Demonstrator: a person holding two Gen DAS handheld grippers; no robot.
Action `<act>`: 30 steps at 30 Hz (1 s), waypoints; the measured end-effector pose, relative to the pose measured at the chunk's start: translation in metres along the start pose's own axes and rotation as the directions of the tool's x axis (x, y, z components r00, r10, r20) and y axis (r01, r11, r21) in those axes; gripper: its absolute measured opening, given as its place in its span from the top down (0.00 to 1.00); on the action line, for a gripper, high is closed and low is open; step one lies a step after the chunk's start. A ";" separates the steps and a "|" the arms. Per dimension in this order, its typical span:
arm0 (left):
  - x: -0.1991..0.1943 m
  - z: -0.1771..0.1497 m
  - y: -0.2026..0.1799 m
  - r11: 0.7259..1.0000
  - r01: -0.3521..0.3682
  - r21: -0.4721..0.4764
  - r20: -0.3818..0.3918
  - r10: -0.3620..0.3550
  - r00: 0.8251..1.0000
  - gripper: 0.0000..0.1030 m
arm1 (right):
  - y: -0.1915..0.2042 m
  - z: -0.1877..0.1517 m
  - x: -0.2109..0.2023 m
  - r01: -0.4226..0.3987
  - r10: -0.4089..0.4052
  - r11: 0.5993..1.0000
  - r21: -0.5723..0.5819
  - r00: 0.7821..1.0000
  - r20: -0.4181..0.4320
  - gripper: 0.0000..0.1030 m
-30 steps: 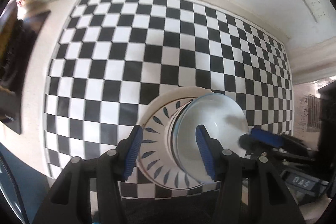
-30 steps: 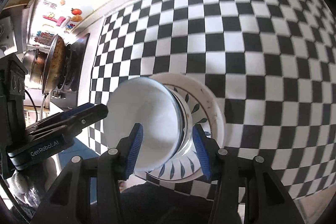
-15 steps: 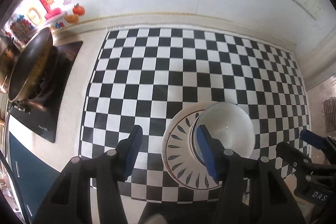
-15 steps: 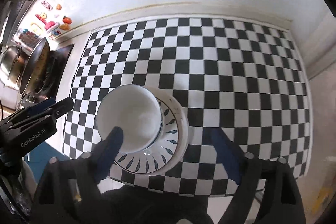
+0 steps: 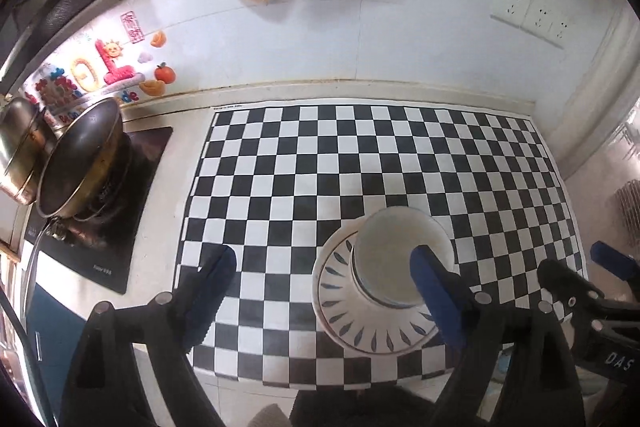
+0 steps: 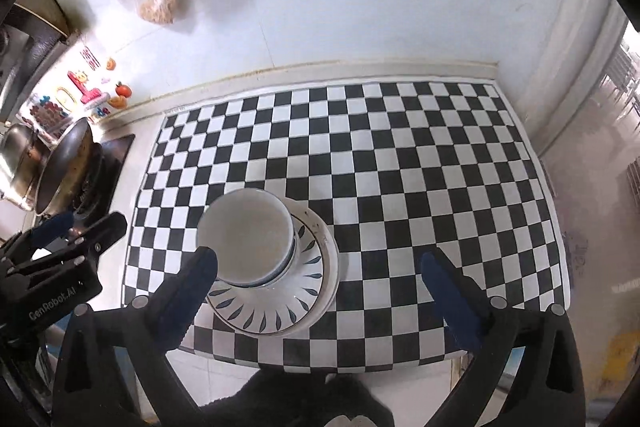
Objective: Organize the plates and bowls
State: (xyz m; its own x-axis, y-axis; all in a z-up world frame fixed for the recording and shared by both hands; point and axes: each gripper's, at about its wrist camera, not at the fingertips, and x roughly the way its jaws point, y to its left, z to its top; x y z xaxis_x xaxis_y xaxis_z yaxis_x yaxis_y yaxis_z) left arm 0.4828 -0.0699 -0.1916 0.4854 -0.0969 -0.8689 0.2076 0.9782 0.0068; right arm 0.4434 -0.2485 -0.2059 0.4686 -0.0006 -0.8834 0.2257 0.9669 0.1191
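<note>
Both hand-held grippers, left (image 5: 324,291) and right (image 6: 320,287), opened and backed off; bowl (image 6: 246,237) sat stacked on plate (image 6: 280,307). Stacking looked done.

The right tongs (image 6: 320,273) stand wide apart and empty above the checkered mat (image 6: 400,155) on the counter (image 6: 224,359), where a white bowl (image 6: 246,239) sits stacked on a leaf-patterned plate (image 6: 276,301), with the left tongs (image 6: 60,239) at frame left.
</note>
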 end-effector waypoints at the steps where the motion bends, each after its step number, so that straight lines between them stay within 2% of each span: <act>1: -0.005 -0.003 -0.001 1.000 -0.002 0.001 0.010 0.002 1.000 0.14 | -0.002 -0.002 -0.007 -0.002 0.002 1.000 0.000 1.000 0.013 0.00; 7: -0.048 -0.025 -0.008 0.999 -0.024 -0.027 0.058 0.026 0.998 0.14 | -0.006 -0.022 -0.055 -0.014 0.016 1.000 -0.021 0.996 0.091 0.00; 13: -0.109 -0.054 -0.014 0.997 -0.054 -0.055 0.146 0.061 0.987 0.14 | -0.003 -0.049 -0.121 -0.006 0.016 0.999 -0.051 0.981 0.192 0.00; 17: -0.154 -0.073 -0.014 0.994 -0.072 -0.082 0.223 0.089 0.971 0.12 | 0.001 -0.069 -0.161 0.008 0.008 0.998 -0.067 0.971 0.240 0.00; 18: -0.162 -0.076 -0.014 0.993 -0.075 -0.088 0.231 0.094 0.968 0.01 | 0.001 -0.074 -0.169 0.010 0.007 0.998 -0.069 0.970 0.245 0.00; 30: -0.242 -0.133 -0.003 0.992 -0.095 -0.085 0.326 0.117 0.938 0.00 | 0.004 -0.154 -0.264 0.023 -0.003 0.998 -0.052 0.939 0.345 0.00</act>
State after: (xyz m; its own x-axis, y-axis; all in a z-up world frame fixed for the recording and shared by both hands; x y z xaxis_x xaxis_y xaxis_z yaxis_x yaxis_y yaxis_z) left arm 0.2516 -0.0254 -0.0474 0.7568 -0.0361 -0.6526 0.0879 0.9950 0.0470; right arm 0.1890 -0.2052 -0.0424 0.7339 -0.0918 -0.6730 0.1917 0.9785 0.0756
